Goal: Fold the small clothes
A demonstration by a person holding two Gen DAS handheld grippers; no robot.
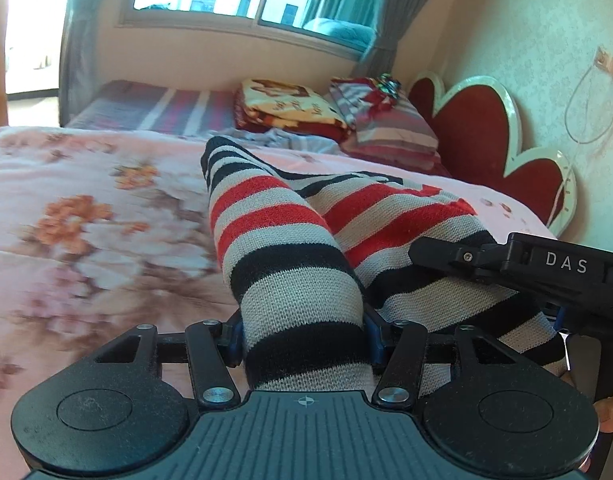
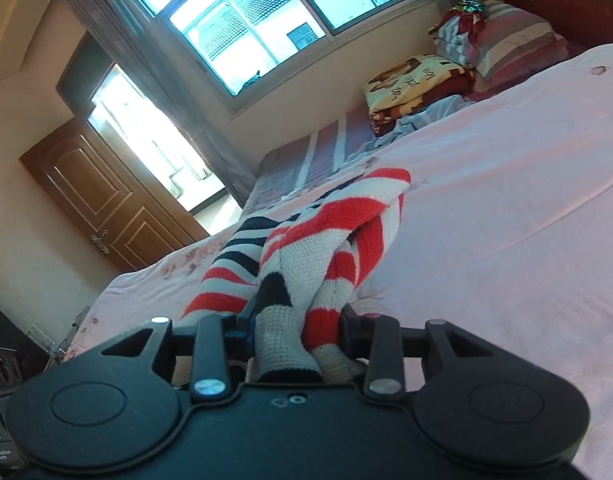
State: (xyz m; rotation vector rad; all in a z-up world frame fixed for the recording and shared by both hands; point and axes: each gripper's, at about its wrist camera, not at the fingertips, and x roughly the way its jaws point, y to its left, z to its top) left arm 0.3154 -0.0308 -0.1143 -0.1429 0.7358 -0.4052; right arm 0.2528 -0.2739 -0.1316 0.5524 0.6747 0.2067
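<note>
A small knitted garment with red, black and cream stripes [image 1: 290,240] lies bunched on the pink floral bedspread [image 1: 86,220]. My left gripper [image 1: 304,340] is shut on a thick fold of it at its near end. My right gripper [image 2: 296,336] is shut on another bunched part of the same garment [image 2: 346,220], and its black body shows at the right of the left wrist view [image 1: 546,268]. The fingertips of both grippers are hidden by the knit.
Folded blankets [image 1: 286,108] and striped pillows [image 1: 386,128] are stacked at the far end of the bed. A red heart-shaped headboard [image 1: 482,132] stands at the right. A window [image 2: 266,16] and a wooden door [image 2: 102,196] lie beyond the bed.
</note>
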